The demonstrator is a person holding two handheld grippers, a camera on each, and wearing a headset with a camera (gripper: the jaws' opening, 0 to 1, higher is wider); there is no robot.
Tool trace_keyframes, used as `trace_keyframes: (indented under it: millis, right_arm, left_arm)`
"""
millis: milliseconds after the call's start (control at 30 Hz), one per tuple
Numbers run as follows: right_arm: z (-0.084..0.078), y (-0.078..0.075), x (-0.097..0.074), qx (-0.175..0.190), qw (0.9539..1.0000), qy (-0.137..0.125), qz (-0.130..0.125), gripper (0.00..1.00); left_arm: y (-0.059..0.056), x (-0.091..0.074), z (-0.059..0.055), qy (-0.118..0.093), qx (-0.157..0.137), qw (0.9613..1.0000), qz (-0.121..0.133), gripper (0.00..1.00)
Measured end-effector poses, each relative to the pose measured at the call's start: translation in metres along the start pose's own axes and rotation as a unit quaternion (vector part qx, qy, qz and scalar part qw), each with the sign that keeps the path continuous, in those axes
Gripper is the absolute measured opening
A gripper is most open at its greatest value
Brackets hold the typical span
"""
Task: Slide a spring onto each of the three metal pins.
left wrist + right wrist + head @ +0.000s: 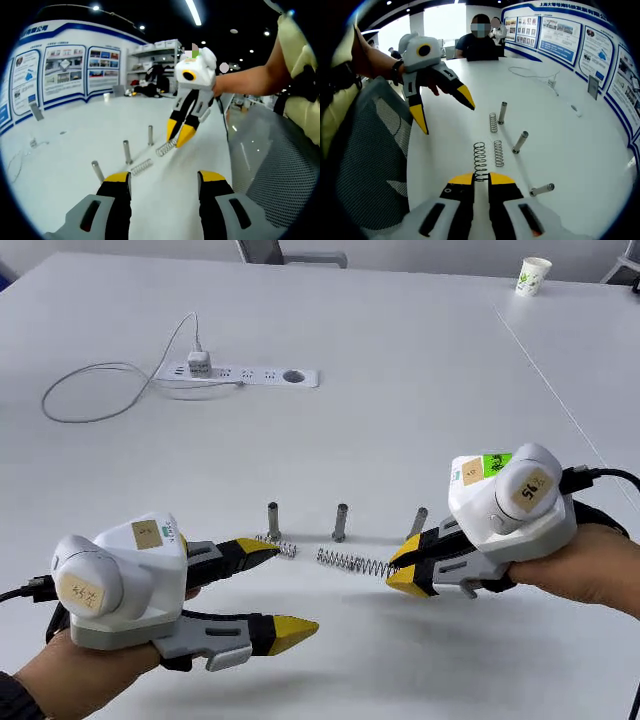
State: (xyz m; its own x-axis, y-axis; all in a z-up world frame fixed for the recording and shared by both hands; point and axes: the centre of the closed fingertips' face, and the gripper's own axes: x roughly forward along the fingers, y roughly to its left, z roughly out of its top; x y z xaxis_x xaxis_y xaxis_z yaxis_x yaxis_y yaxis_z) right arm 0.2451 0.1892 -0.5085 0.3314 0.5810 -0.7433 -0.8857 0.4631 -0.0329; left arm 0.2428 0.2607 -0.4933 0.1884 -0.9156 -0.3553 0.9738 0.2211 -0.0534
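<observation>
Three pins [340,522] stand in a row on the table [400,390], springs [350,562] before them, power strip [240,373] behind.

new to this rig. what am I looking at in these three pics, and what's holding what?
There is no robot. A person holds a two-jaw gripper in each hand. The head view comes from a headset camera looking down at the table. The other two pictures come from a camera riding on each gripper.

Three metal pins stand on the table, with two loose springs lying beside them. A power strip and a paper cup sit farther back.

The left gripper is open and holds nothing. The right gripper is shut on one end of a third spring.
</observation>
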Motion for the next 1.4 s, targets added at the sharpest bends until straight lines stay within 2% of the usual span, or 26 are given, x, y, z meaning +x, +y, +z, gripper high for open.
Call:
trace_keyframes:
  millis: [367,800,1100,1400]
  right_arm:
    - [0.02,0.021,0.004,-0.043,0.9982,0.003,0.04,0.11]
    - [0.028,0.041,0.004,-0.077,0.994,0.019,0.075,0.11]
    - [0.032,0.046,0.001,-0.085,0.9926,0.024,0.083,0.11]
    - [0.05,0.047,-0.01,-0.08,0.9934,-0.001,0.083,0.11]
  left_arm:
    - [-0.01,0.008,0.005,-0.004,0.02,0.9996,-0.017,0.43]
    - [-0.024,0.014,0.009,-0.01,0.045,0.9982,-0.039,0.24]
    - [-0.027,0.015,0.009,-0.009,0.057,0.9974,-0.044,0.15]
    - [-0.025,0.015,0.009,-0.007,0.06,0.9973,-0.04,0.13]
